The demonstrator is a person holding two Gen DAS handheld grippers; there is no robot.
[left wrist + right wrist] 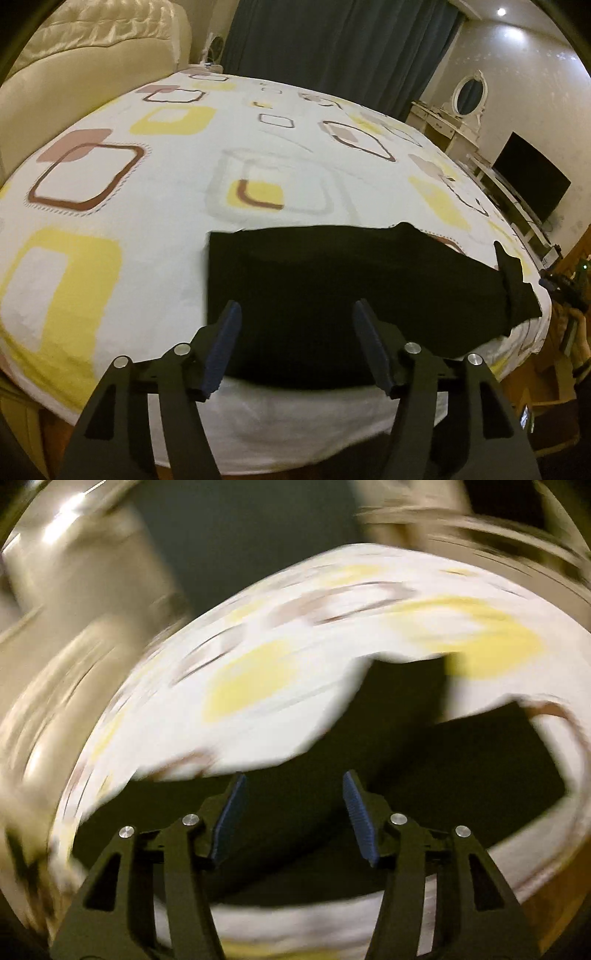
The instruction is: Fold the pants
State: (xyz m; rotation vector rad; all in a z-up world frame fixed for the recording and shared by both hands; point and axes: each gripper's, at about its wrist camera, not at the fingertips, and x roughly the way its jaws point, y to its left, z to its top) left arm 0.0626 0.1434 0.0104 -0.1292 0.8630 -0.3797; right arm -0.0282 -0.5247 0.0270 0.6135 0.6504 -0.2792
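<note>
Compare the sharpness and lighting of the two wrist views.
Left wrist view: mostly sharp, dim warm light, ceiling lamp glare, black pants featureless on the bed sheet. Right wrist view: heavy motion smear; only the right gripper is crisp.

A bed (110,229) is carrying a white sheet (177,155) printed with yellow and brown rounded squares. Black pants (332,295) are lying flat on the sheet along the bed's near edge, reaching toward its near right corner.
</note>
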